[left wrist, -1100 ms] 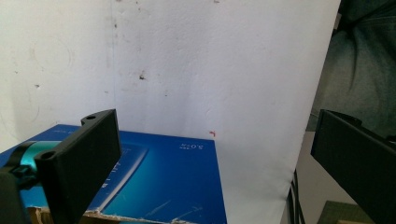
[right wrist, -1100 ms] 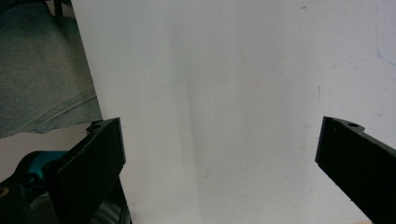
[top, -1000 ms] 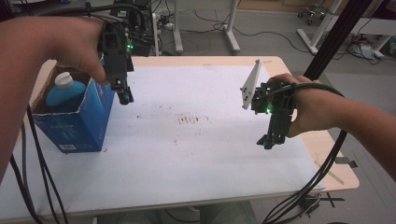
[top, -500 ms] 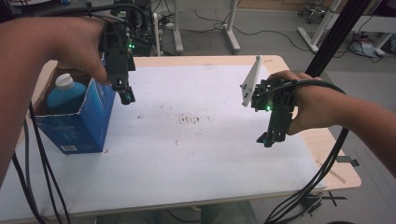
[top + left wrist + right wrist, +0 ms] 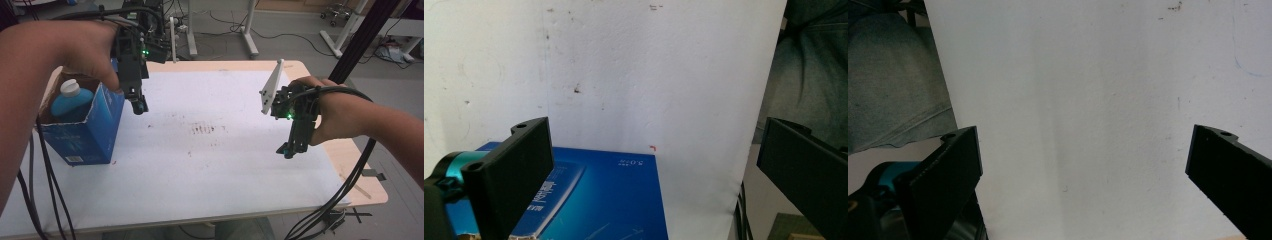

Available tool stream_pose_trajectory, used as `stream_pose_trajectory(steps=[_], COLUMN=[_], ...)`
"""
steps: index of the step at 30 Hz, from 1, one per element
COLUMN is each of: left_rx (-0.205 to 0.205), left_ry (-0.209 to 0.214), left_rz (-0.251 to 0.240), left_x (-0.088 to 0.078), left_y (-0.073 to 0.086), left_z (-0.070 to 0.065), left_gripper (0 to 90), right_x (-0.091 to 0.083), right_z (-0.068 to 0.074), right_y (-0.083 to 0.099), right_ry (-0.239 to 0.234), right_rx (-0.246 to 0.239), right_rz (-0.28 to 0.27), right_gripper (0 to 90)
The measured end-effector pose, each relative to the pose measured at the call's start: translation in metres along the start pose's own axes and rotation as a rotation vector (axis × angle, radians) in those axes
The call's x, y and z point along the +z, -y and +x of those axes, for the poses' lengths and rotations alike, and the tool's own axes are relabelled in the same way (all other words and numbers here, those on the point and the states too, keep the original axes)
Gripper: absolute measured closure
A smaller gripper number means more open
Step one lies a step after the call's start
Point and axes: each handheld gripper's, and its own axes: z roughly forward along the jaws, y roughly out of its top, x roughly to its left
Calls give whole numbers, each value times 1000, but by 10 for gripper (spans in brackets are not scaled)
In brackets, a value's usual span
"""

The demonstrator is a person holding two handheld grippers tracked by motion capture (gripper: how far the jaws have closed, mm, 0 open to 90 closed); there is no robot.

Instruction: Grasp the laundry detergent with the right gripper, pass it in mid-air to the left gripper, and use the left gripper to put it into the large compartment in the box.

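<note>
Closest to me, my right gripper (image 5: 289, 150) hangs over the white desk (image 5: 215, 165) with jaws spread wide and nothing between them. Further off, at the left, the blue box (image 5: 82, 132) stands upright with a blue bottle (image 5: 67, 100) inside. My left gripper (image 5: 138, 105) hovers just beside the box's top edge, wide open, holding nothing.
</note>
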Motion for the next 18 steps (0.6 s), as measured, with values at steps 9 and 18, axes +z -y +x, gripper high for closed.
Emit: stream_pose_trajectory(steps=[9,18], left_rx=[-3,-4], left_ry=[-3,-5], left_rz=[8,5], left_x=[1,0], left_y=[1,1], left_z=[1,-2], left_gripper=[16,17], right_x=[-5,-12], right_z=[0,3], right_y=[0,-3], right_ry=[0,4], right_rx=[-4,-3], right_rz=[-3,-1], right_gripper=[6,7])
